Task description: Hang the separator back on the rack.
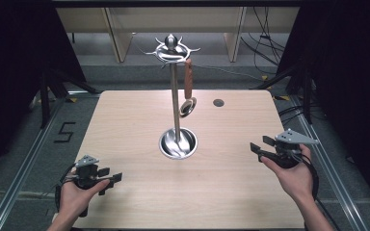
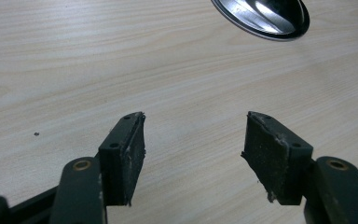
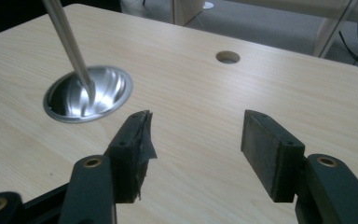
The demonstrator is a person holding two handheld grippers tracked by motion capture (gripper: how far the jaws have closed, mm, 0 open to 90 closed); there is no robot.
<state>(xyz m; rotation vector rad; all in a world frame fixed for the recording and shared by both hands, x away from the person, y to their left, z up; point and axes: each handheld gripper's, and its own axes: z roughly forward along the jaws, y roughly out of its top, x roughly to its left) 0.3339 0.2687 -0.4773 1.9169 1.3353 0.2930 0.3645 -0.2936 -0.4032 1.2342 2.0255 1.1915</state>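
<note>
A polished steel stand (image 1: 176, 96) with a round dished base rises mid-frame on the pale wood-grain surface (image 1: 125, 144), holding a wooden-handled spoon (image 1: 188, 89). Left hand-held gripper (image 1: 111, 182) and right hand-held gripper (image 1: 261, 144) both spread, empty.

Only readable mark was a black "5" (image 1: 64, 132), taped or painted on the grey floor (image 1: 72, 120) just off the table's (image 1: 125, 144) left edge, near its far left corner, seen in the high view. Nothing legible on the table top or in either gripper view.
</note>
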